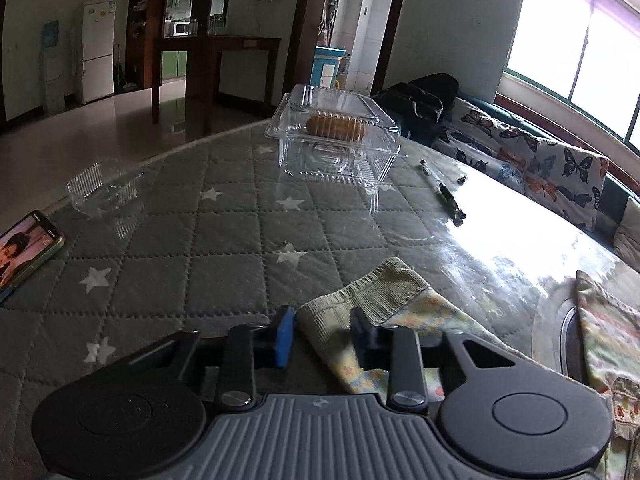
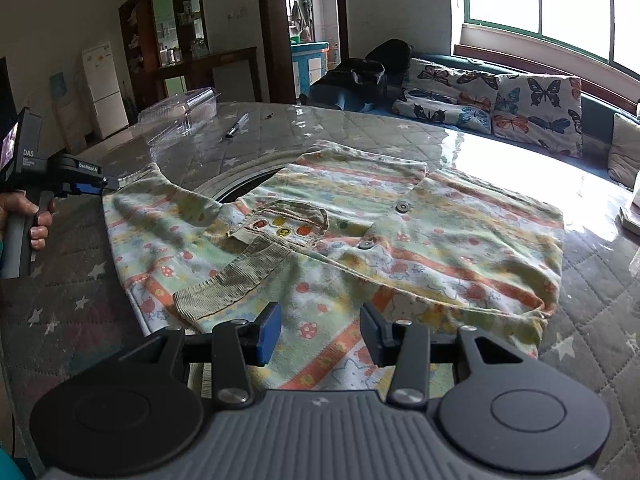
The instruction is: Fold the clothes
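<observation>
While the small patterned child's jacket with ribbed green cuffs [image 2: 340, 232] lies spread flat on the grey quilted star-print table cover [image 1: 168, 216], I see my left gripper [image 1: 322, 334] with fingers apart around one cuff, not closed on it. My right gripper [image 2: 316, 334] hangs wide open and empty over the jacket's near hem, and a clear plastic box [image 1: 336, 140] stands well apart.

Soft printed cloth garment [image 2: 360, 232] with ribbed cuffs lies on glossy film-covered quilted tablecloth [image 2: 592, 280].
</observation>
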Motion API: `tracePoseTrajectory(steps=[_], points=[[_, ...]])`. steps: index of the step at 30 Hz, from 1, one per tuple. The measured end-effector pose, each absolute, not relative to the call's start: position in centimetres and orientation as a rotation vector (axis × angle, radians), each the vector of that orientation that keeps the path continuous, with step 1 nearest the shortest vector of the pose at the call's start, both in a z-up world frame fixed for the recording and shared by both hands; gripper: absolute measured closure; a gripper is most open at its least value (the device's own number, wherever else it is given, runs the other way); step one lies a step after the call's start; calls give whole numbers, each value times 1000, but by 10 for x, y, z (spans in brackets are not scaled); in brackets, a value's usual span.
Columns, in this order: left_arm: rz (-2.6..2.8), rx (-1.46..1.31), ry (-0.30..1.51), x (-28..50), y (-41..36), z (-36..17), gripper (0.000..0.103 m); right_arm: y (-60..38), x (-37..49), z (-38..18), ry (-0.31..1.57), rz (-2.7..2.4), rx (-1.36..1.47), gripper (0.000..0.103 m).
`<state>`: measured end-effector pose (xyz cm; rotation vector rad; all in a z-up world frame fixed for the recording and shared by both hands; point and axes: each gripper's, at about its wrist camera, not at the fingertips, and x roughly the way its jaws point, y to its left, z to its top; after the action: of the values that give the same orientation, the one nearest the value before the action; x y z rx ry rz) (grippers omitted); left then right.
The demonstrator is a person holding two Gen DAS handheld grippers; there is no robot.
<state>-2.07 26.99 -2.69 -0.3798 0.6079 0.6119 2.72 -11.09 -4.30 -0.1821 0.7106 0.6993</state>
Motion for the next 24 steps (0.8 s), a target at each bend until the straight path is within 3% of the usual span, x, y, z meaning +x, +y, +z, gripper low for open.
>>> tracePoseTrajectory(steps=[3, 6, 24], points=[[605, -404, 594, -18, 269, -27, 88, -113, 26, -41, 704, 693, -178, 59], [561, -443, 560, -23, 262, -18, 92, -117, 24, -39, 696, 685, -171, 59], [-115, -494, 465, -12, 104, 63, 94, -169, 20, -32, 660, 565, -70, 59]])
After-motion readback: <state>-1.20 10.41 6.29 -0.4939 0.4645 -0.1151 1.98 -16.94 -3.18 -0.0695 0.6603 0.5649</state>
